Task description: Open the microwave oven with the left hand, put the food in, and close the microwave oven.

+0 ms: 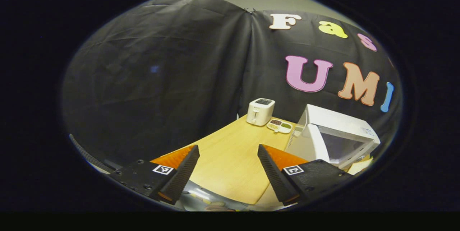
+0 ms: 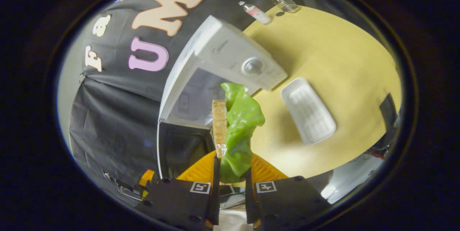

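My right gripper [image 2: 231,169] is shut on the food, a green lettuce leaf [image 2: 241,123] with a slice of bread [image 2: 219,118] beside it, both sticking up from the fingers. Just beyond the food is the white microwave [image 2: 230,53], tilted in this view. Its dark-windowed door [image 2: 181,148] is swung open and the cavity [image 2: 196,98] shows. In the left gripper view the microwave [image 1: 339,121] stands at the right on the wooden table [image 1: 230,159]. My left gripper [image 1: 228,149] hangs open over the table, left of the microwave, with nothing between its fingers.
A white toaster [image 1: 260,111] and a small divided dish [image 1: 279,126] stand at the table's back edge. A white ribbed tray [image 2: 309,116] lies on the table beside the microwave. A small bottle [image 2: 256,12] and a wire rack [image 2: 285,4] sit farther off.
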Motion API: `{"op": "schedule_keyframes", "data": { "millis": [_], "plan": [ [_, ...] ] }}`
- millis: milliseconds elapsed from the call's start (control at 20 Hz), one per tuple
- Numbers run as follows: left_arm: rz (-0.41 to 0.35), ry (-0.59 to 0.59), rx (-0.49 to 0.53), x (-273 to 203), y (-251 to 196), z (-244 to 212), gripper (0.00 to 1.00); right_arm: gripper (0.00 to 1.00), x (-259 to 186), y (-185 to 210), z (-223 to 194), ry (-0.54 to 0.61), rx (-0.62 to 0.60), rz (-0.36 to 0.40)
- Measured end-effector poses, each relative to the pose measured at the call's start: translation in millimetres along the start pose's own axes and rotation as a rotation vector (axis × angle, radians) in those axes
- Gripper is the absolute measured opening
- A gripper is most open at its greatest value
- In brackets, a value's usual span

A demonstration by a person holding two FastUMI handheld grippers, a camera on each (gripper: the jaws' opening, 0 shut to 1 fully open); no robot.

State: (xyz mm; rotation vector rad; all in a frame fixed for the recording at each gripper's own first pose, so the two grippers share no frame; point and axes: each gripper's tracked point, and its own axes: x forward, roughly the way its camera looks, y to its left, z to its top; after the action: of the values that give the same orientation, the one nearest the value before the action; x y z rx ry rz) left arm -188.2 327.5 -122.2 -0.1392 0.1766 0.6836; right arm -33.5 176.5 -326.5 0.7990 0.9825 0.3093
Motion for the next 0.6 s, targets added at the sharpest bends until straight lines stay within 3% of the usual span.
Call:
{"op": "schedule_keyframes", "data": {
  "millis": [200,600],
  "plan": [
    [-0.065,-0.016,0.031,7,1,8,0.95,0.31,32,49,-39,-0.031,0.037,0.077],
    [-0.122,0.041,-0.006,18,19,-11,0.95,0.31,94,96,-40,-0.140,0.043,0.124]
  ]
}}
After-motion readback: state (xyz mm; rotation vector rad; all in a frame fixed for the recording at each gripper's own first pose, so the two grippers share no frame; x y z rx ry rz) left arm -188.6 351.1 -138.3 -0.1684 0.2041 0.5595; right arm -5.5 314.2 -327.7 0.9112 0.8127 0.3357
